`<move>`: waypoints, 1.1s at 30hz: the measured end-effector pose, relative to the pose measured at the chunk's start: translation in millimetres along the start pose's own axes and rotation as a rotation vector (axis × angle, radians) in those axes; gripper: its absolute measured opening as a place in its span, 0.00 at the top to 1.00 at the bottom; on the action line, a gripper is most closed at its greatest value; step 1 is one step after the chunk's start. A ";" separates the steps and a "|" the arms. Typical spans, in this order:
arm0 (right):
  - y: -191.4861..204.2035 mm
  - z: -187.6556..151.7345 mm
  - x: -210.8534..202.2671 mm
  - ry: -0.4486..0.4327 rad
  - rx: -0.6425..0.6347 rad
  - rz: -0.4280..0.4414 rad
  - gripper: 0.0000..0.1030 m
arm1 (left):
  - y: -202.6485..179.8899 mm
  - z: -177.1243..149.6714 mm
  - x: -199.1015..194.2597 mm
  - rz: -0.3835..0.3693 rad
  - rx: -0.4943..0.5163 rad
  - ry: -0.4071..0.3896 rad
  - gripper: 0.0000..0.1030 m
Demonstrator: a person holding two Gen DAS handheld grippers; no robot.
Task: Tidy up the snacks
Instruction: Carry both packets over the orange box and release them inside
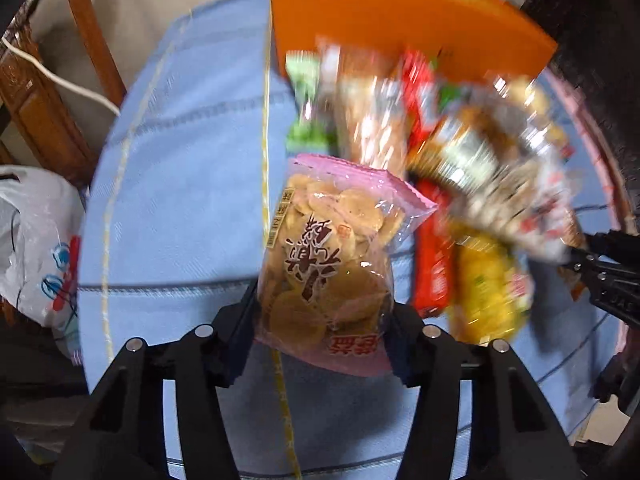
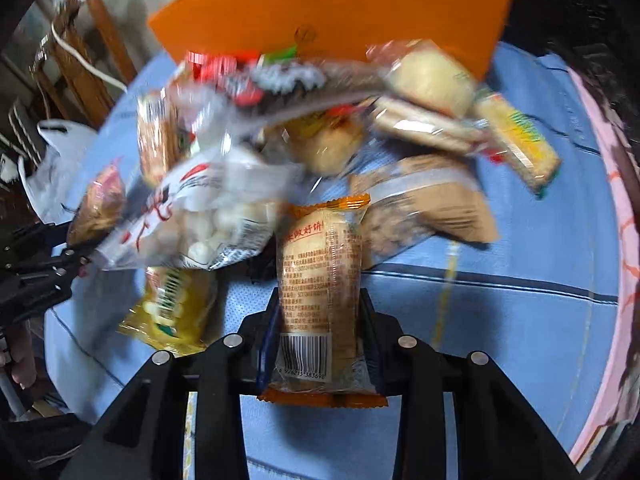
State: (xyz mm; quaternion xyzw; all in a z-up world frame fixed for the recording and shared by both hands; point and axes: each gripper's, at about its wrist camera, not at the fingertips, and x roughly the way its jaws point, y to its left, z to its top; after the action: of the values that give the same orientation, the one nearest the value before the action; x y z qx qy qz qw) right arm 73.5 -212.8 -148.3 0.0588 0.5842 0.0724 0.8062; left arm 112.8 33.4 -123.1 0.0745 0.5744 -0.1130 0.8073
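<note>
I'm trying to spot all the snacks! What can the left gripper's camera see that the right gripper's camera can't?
Only the left wrist view shows the front of the pink cracker bag, pinched in the left gripper.

Only the right wrist view shows the orange-edged pastry packet, held by the right gripper, and the tan snack bag.

Both show the orange box, the blue tablecloth and the yellow snack packet.

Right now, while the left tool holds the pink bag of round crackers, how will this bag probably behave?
The pink bag of crackers probably feels light: thin film around loose discs. It is likely floppy, since its upper part stands unsupported above the left tool. The crackers look brittle, so a harder squeeze may break them.
</note>
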 end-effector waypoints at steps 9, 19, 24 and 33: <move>-4.5 13.0 -72.1 -0.166 -0.007 0.054 0.65 | -8.8 27.4 -55.3 -0.020 -0.006 -0.149 0.47; -2.2 90.9 -129.7 -0.357 -0.022 0.070 0.65 | -32.8 103.9 -95.7 -0.081 0.030 -0.285 0.47; -6.8 133.3 -138.2 -0.424 -0.006 0.058 0.65 | -43.9 155.9 -106.8 -0.088 0.025 -0.335 0.47; -29.1 212.7 -96.9 -0.448 0.048 0.072 0.64 | -50.4 226.6 -78.7 -0.071 0.015 -0.330 0.41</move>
State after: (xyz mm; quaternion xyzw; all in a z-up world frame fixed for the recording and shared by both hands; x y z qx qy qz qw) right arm 247.4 -261.5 3.0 0.1134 0.3895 0.0725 0.9111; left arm 280.9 -64.3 26.3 0.0409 0.4355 -0.1564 0.8855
